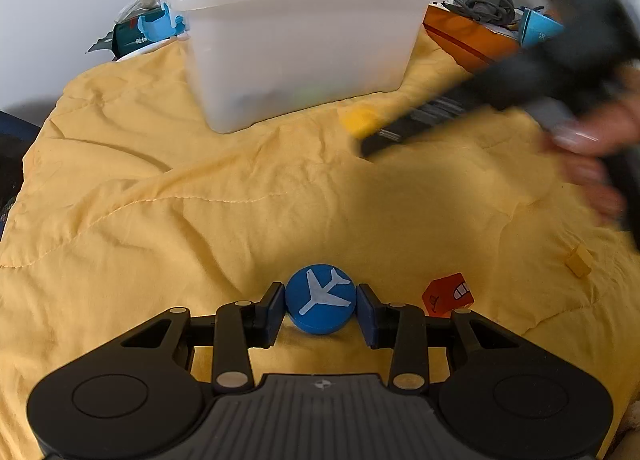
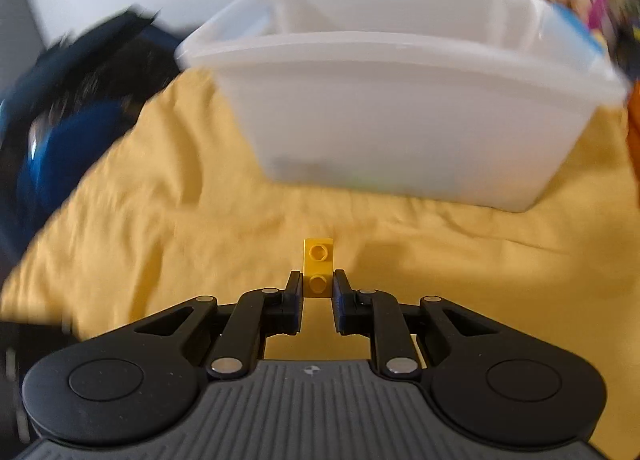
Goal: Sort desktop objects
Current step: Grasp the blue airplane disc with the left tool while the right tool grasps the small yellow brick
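My left gripper point(image 1: 321, 302) is shut on a blue disc with a white airplane point(image 1: 320, 298), low over the yellow cloth point(image 1: 200, 219). My right gripper point(image 2: 317, 286) is shut on a small yellow brick point(image 2: 318, 264) and holds it in front of the white plastic bin point(image 2: 400, 107). In the left wrist view the right gripper point(image 1: 370, 131) is blurred, with the yellow brick point(image 1: 358, 119) at its tip, right of the bin point(image 1: 296, 43). An orange piece with a drawing point(image 1: 448, 295) and a small yellow block point(image 1: 579, 260) lie on the cloth at right.
Clutter stands behind the bin: blue items point(image 1: 154, 25), an orange box point(image 1: 468, 37), grey cable point(image 1: 488, 3) and toy packs. A dark blue bag point(image 2: 60, 131) lies at the cloth's left edge. Some items lie blurred inside the bin.
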{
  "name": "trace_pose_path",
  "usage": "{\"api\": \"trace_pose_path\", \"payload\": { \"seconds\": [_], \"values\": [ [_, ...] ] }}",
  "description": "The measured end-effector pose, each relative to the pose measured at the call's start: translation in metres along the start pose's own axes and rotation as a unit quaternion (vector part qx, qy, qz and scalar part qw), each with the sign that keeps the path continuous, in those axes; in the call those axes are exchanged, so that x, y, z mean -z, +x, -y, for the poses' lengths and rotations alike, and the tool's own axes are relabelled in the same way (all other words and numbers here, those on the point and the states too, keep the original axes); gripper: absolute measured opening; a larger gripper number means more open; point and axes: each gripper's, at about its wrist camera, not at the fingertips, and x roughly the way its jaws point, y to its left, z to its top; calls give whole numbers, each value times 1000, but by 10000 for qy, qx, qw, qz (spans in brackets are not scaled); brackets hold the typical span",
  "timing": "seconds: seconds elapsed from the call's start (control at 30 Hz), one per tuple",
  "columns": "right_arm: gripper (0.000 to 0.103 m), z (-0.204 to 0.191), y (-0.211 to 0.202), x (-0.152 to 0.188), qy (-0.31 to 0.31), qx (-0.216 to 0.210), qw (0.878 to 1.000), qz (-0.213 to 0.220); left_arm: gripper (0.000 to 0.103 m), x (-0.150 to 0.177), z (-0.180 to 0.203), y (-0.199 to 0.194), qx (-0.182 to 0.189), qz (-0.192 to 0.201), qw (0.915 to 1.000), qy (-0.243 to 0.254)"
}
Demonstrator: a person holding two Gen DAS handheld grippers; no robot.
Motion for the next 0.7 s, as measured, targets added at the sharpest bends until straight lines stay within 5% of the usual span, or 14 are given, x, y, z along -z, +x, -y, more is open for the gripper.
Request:
{"api": "trace_pose_path", "payload": {
  "seconds": [0.23, 0.7],
  "values": [
    [17, 0, -21, 49, -699, 523, 9942, -625, 43, -2, 2, 5, -14, 76, 10000, -24],
    [37, -1, -28, 63, -732, 663, 9951, -90, 44, 3, 6, -2, -134, 1, 9997, -203]
  ]
}}
